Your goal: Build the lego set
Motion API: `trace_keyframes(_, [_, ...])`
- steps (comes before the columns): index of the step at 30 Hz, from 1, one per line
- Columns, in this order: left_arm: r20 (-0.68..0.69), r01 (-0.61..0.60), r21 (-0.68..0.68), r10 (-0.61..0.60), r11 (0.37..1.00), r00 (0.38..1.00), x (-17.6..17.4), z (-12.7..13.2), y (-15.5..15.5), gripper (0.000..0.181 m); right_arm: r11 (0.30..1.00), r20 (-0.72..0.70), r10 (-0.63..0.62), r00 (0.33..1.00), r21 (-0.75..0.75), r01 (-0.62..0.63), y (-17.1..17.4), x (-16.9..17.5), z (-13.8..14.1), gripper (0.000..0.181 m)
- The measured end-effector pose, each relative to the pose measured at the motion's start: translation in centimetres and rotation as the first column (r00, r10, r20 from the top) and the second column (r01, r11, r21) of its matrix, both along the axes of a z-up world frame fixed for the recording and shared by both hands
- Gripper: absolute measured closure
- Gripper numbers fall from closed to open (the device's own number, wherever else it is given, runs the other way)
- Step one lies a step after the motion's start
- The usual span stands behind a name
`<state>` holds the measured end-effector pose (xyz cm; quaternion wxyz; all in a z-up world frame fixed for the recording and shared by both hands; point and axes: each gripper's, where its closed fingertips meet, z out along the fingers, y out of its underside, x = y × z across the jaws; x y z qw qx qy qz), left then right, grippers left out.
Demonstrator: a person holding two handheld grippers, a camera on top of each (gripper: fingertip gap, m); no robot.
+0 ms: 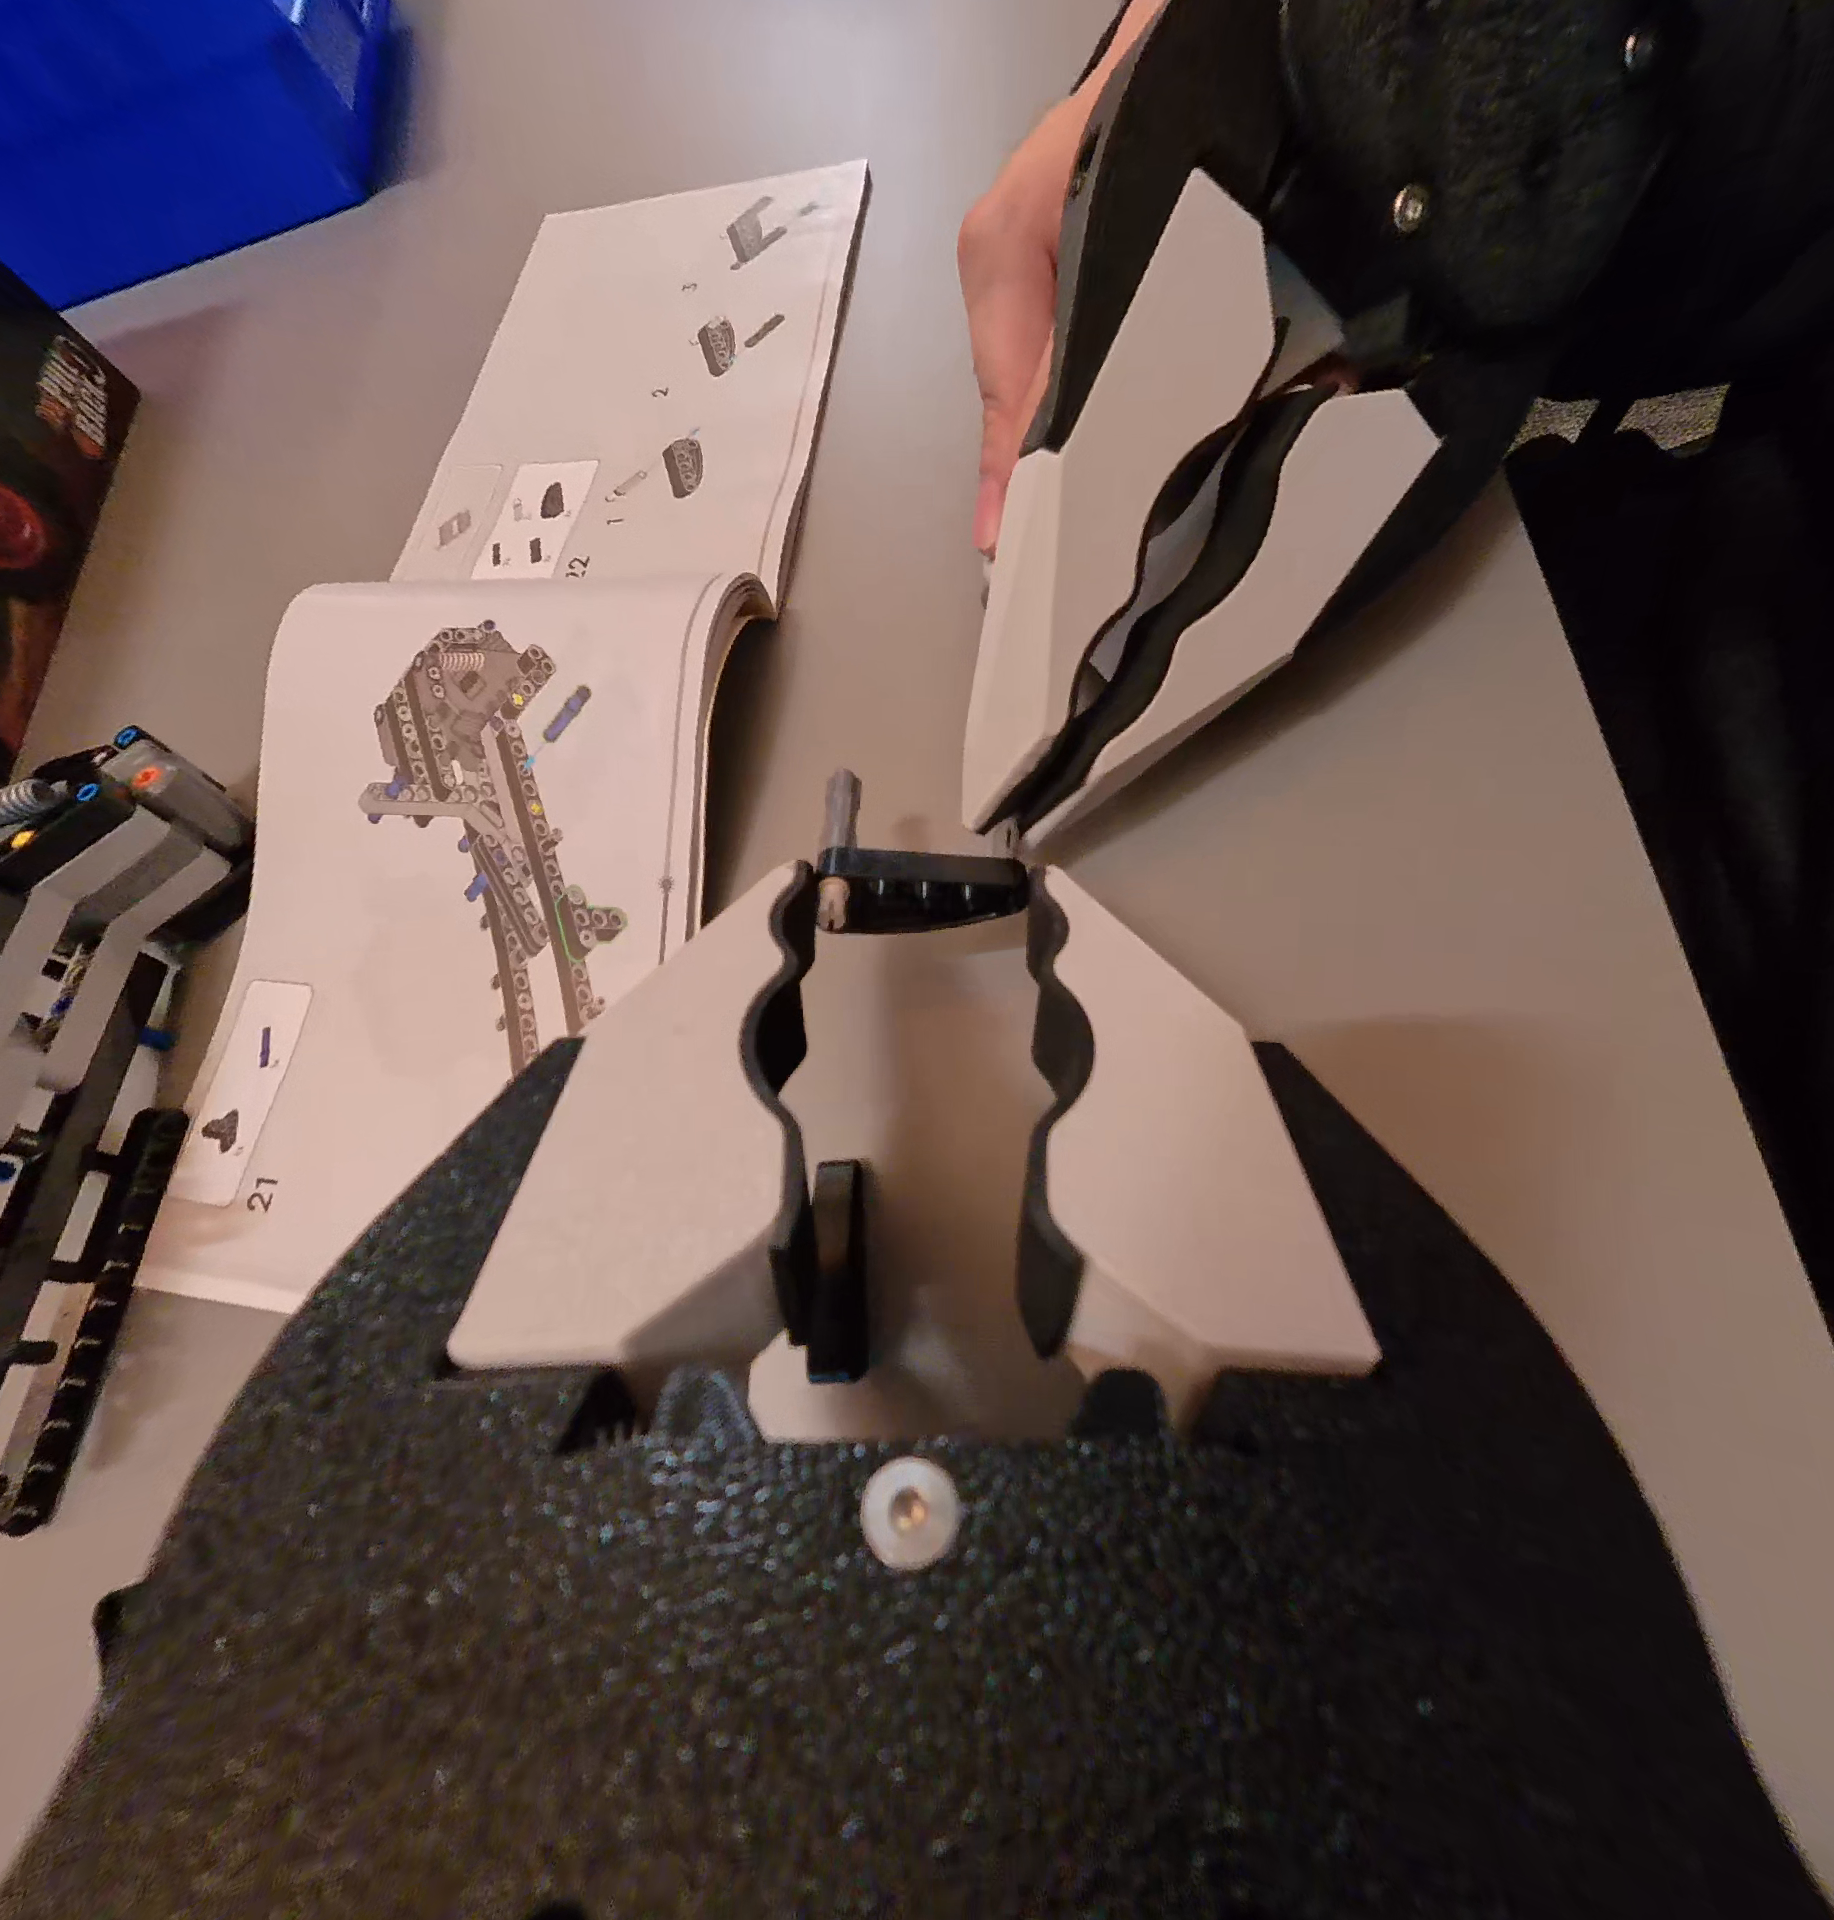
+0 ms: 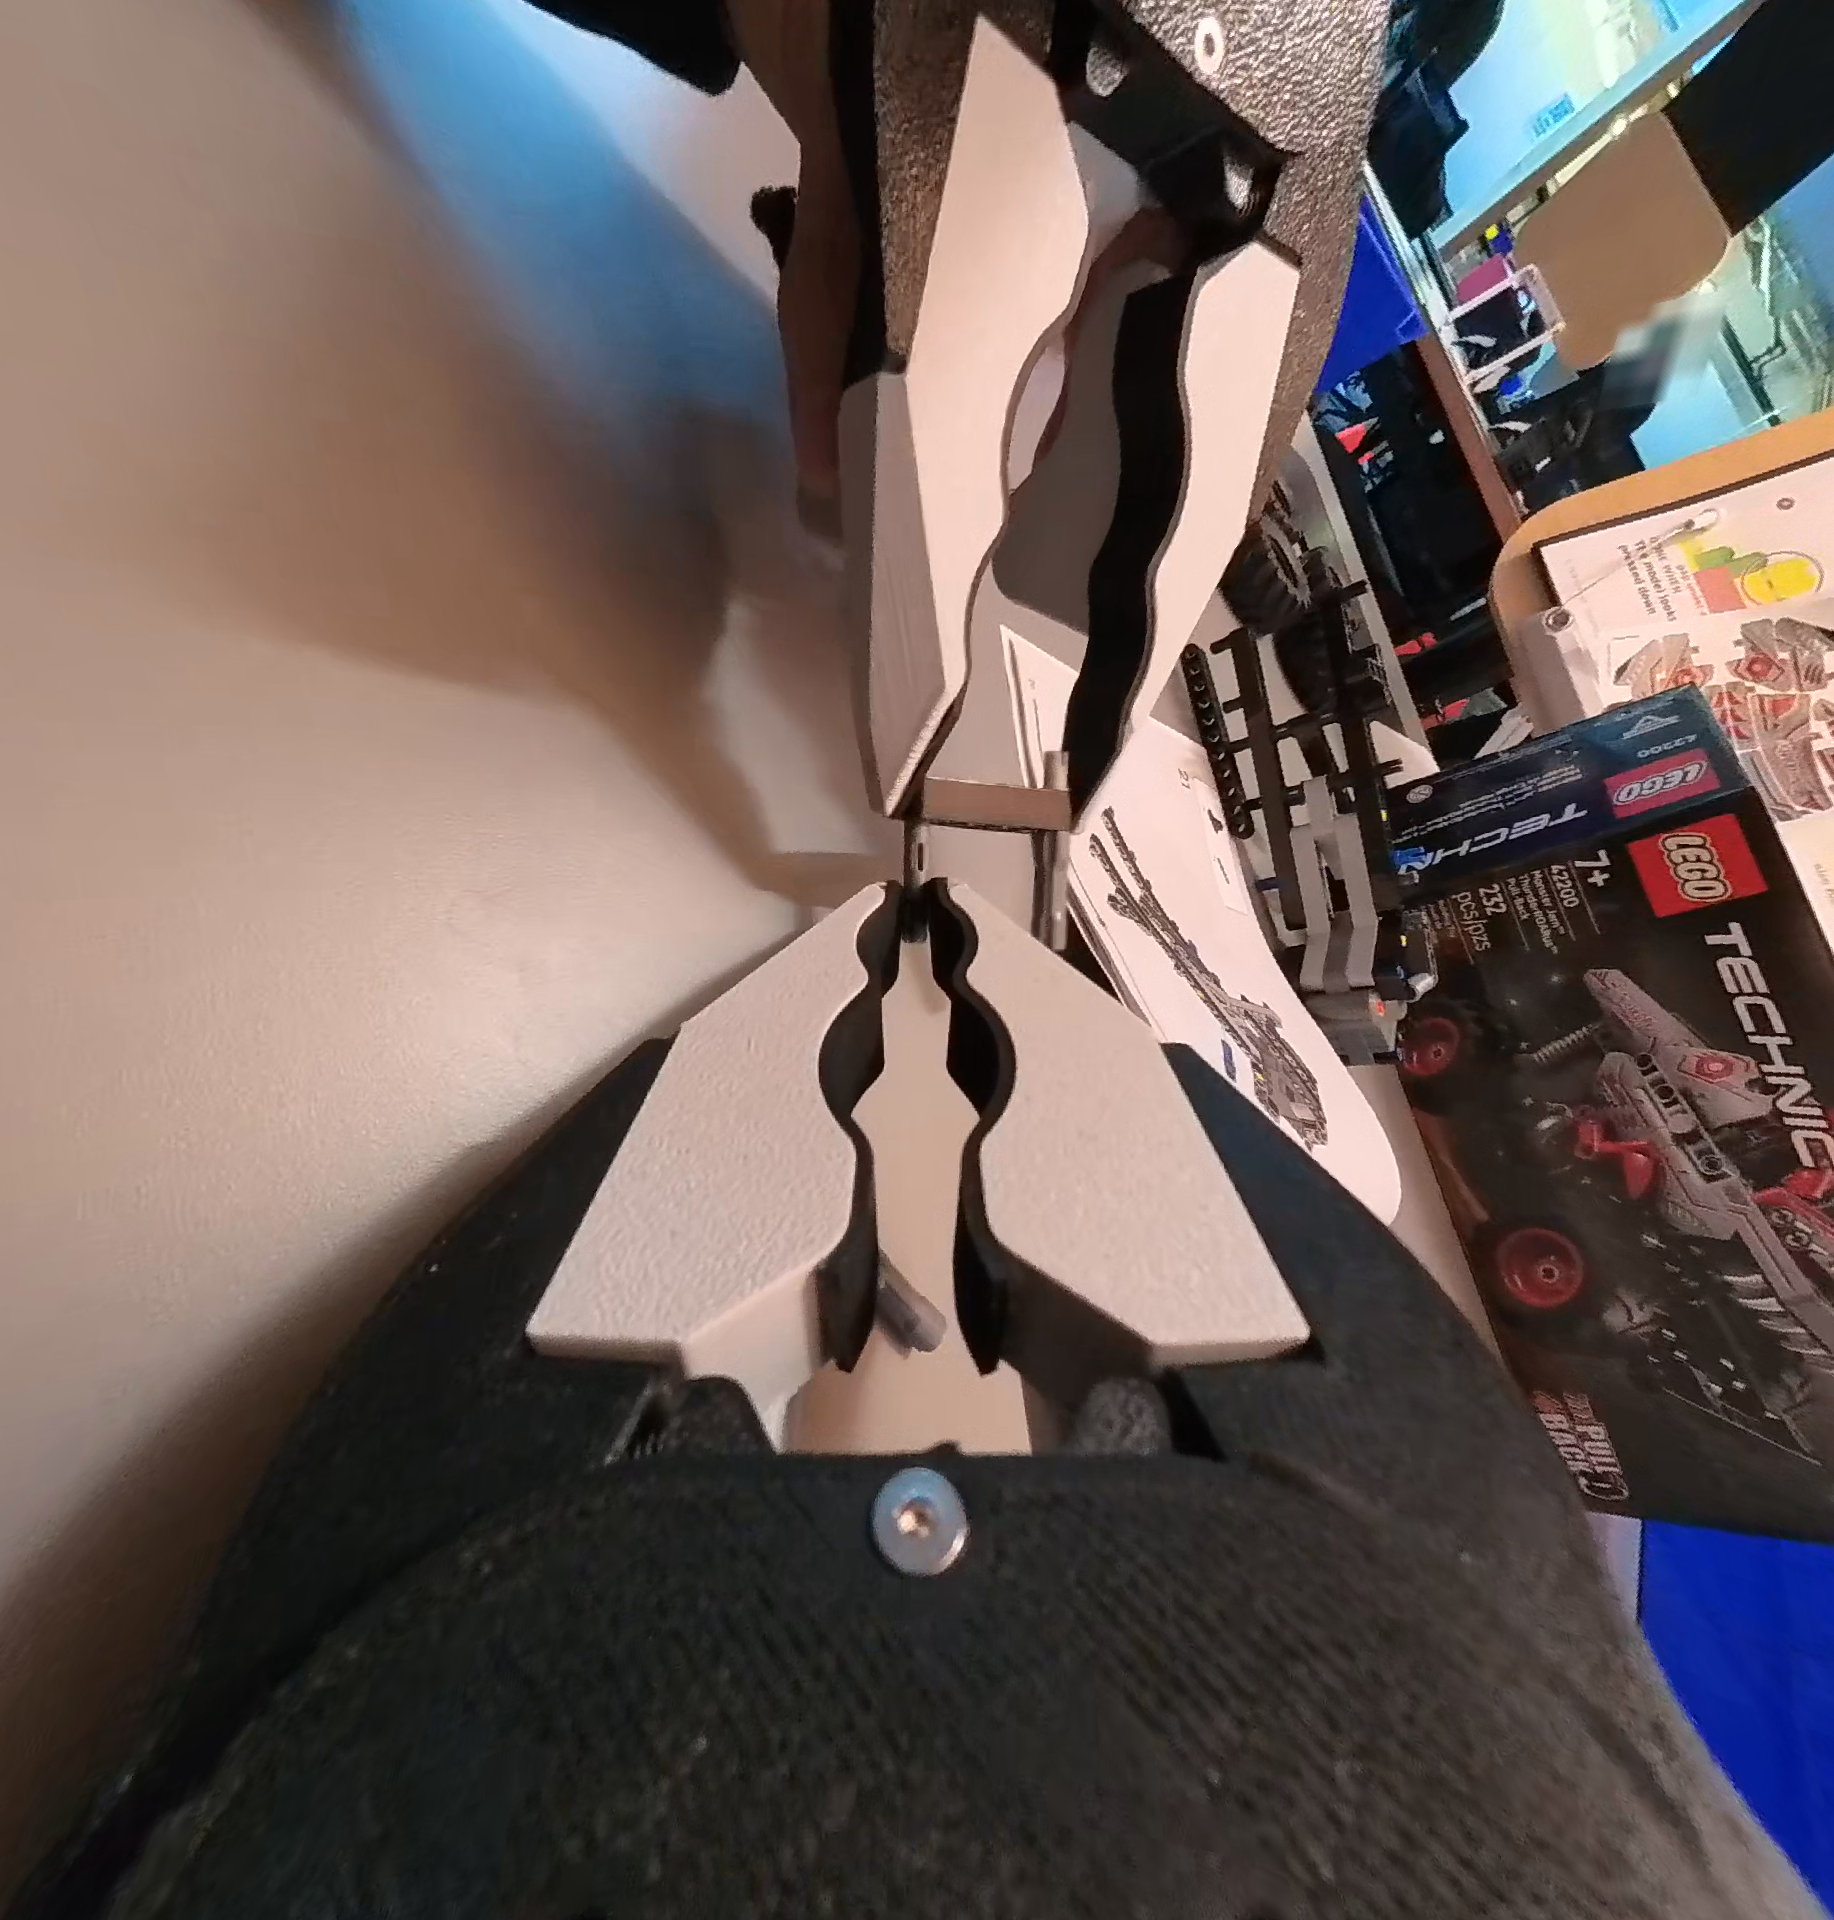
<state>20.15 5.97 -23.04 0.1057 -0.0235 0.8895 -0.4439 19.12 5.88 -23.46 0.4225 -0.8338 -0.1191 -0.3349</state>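
My left gripper [image 1: 918, 883] holds a black wedge-shaped lego beam [image 1: 934, 891] lengthwise between its fingertips, above the table. A grey axle [image 1: 842, 805] sticks through the beam's left end. My right gripper [image 1: 1008, 826] comes in from the upper right, with its tips against the beam's right end. In the right wrist view my right gripper [image 2: 918, 899] is pinched shut on a small dark part [image 2: 914, 914], and I cannot tell what it is. The left gripper [image 2: 999, 805] comes down from above, holding the beam [image 2: 996, 805] edge-on just beyond my tips.
The open instruction booklet [image 1: 580, 644] lies left of the grippers. A partly built black and grey model [image 1: 71, 966] stands at far left. The set's box [image 2: 1671, 1091] and a blue bin [image 1: 165, 135] lie beyond. The table edge [image 1: 1619, 810] runs along the right. Less than 4 cm separates the two grippers' tips.
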Motion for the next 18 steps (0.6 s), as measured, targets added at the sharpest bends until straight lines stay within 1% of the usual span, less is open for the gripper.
trace_keyframes(3, [0.014,0.005,-0.020,-0.004,1.000,1.000,0.0,0.4,-0.1,0.143,1.000,0.006,0.001,1.000,0.013,-0.001,0.0,0.0,0.2,0.179])
trace_keyframes(6, [0.009,0.022,-0.082,-0.021,0.996,1.000,-0.3,1.5,-0.5,0.143,0.998,0.011,0.016,1.000,0.057,-0.017,0.0,-0.1,0.9,0.179])
trace_keyframes(10, [0.031,0.018,-0.116,-0.014,0.993,0.999,-0.3,2.6,-0.6,0.143,0.992,0.015,0.021,1.000,0.123,-0.023,-0.1,-0.1,2.0,0.179])
trace_keyframes(13, [0.024,0.010,-0.215,-0.005,0.977,1.000,-0.2,4.2,-0.9,0.143,0.977,-0.016,0.021,1.000,0.212,-0.017,-0.1,-0.1,3.4,0.179])
trace_keyframes(16, [-0.022,0.004,-0.356,-0.013,0.934,1.000,-0.3,6.3,-1.2,0.143,0.944,-0.081,0.045,0.996,0.330,-0.016,-0.3,-0.3,5.4,0.179])
trace_keyframes(18, [-0.056,-0.015,-0.395,-0.008,0.919,0.998,-0.2,7.0,-1.3,0.143,0.933,-0.112,0.058,0.992,0.361,-0.014,-0.5,-0.4,6.1,0.179])
